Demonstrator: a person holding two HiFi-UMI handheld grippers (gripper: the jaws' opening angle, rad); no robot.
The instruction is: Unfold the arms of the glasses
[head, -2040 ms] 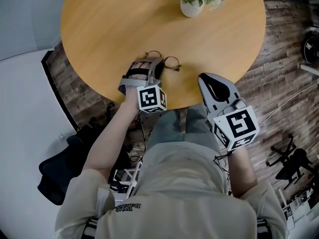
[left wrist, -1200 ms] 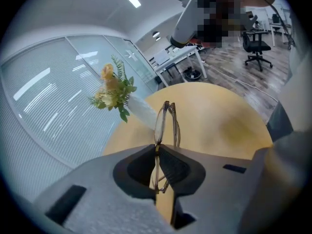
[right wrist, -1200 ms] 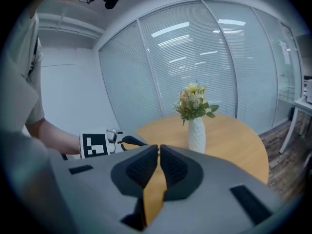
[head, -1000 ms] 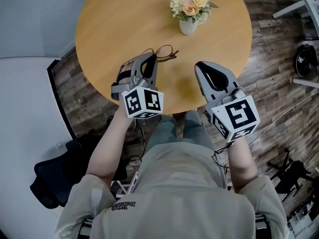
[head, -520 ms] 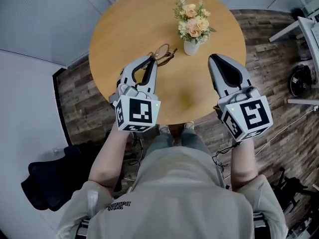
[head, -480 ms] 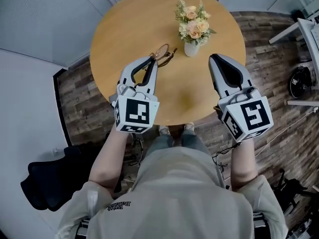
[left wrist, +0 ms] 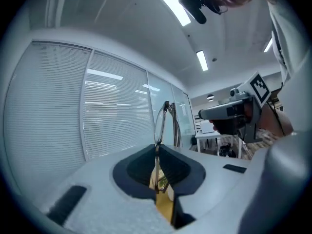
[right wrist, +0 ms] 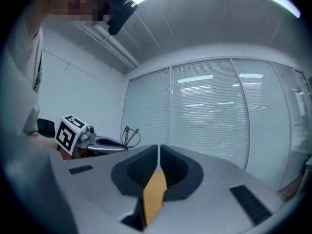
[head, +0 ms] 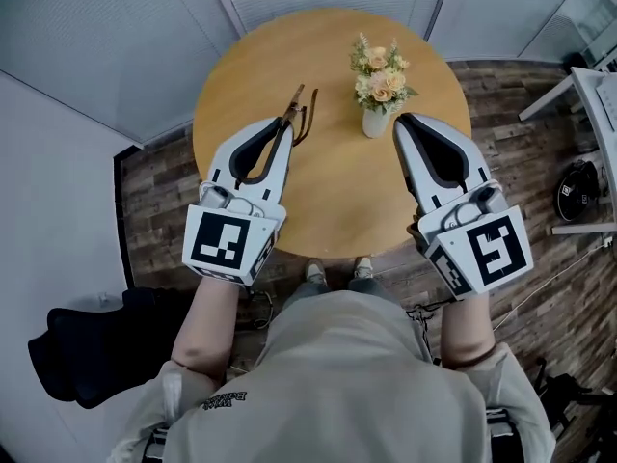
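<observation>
Glasses (head: 297, 107), arms folded, pinched edge-on by the frame between the pressed jaws of the left gripper (head: 284, 125), in the air above the round table (head: 337, 201). The frame's long axis runs on forward from the jaw tips. Right gripper (head: 403, 123), jaws pressed together on nothing, is level alongside and well apart. The glasses lie straight to its left, so the free right side is likely the one to reach across for a folded arm.

Left white-grey two-jaw gripper (head: 285, 123): level above round wooden table's (head: 347, 196) left half; jaws clamped on thin metal-framed glasses (left wrist: 156, 130).
Right white-grey two-jaw gripper (head: 404, 122): level above table's right half; jaws together, empty.
Forearms: extended forward.
</observation>
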